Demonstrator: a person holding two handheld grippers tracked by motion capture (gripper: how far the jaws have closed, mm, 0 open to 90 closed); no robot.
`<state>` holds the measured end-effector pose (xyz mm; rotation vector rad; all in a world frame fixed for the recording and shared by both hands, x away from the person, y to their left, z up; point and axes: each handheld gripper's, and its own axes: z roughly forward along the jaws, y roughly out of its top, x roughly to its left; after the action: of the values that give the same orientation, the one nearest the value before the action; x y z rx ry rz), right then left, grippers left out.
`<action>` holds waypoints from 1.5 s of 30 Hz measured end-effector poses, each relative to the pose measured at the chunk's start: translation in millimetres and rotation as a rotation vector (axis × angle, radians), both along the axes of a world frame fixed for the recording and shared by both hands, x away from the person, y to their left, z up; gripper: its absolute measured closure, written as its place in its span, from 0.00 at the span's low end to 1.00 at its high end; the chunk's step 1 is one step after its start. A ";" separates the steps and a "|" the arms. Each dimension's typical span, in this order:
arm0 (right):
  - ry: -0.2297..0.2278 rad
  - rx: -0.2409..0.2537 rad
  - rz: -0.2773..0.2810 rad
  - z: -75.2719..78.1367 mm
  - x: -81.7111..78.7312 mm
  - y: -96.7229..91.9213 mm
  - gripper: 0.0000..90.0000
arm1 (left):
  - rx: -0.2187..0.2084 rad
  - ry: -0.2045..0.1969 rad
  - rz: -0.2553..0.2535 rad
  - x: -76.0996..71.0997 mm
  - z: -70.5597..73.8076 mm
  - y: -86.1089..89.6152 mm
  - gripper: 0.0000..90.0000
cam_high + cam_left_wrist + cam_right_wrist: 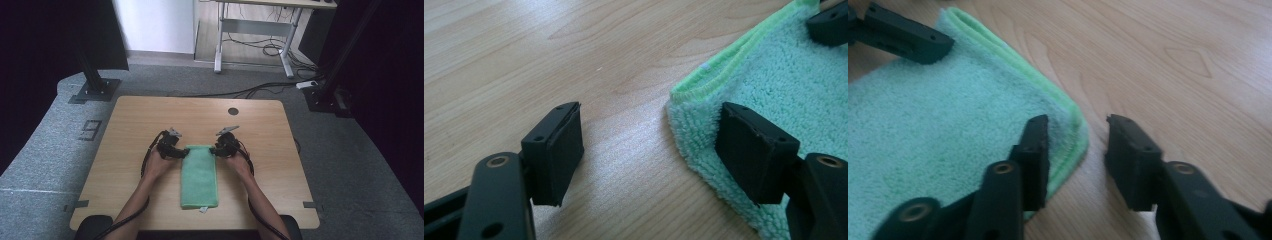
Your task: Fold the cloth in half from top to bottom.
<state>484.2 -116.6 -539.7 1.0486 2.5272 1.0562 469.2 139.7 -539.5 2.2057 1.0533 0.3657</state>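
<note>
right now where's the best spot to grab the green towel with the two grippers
Take the folded green towel at its two far corners, where the stitched edge is stacked: left gripper from the left side, right gripper from the right. Each already straddles its corner, jaws open, low to the table.

The towel (199,176) is showing a mint green, fluffy pile, with a brighter lime green hem running along its edge and a small white tag at its near end. The tabletop (130,130) is showing pale wood with a wavy light-brown grain and one dark round spot near its far edge. The left tongs (649,150) and the right tongs (1077,165) are showing matt black, with brass-coloured rivets. The floor (360,165) is showing speckled grey carpet.
</note>
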 end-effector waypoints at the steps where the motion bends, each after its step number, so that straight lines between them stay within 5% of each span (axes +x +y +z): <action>1: 0.006 0.006 0.004 0.1 0.0 0.5 0.76 | 0.003 -0.005 -0.003 -2.4 1.5 -0.3 0.28; 6: 0.036 0.030 0.021 -0.3 -0.3 1.3 0.91 | -0.044 -0.016 -0.032 -28.1 12.6 3.9 0.21; 15: 0.045 0.011 0.010 1.8 -1.8 5.1 0.94 | -0.073 0.007 -0.053 -74.7 5.8 10.9 0.16; 23: 0.040 0.002 0.015 2.3 -1.9 6.0 0.94 | -0.013 -0.011 -0.061 -80.0 -6.4 6.2 0.16; 31: 0.035 -0.009 0.010 7.1 -4.3 7.1 0.95 | -0.011 -0.031 -0.050 -82.7 -8.5 5.8 0.15; 45: -0.058 0.083 0.074 60.9 -39.8 -7.3 0.95 | -0.011 -0.032 -0.043 -83.0 -8.6 5.3 0.15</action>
<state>444.4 -123.9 -478.8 0.9369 2.5136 1.2028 386.2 145.1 -548.1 2.2017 0.9875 0.3735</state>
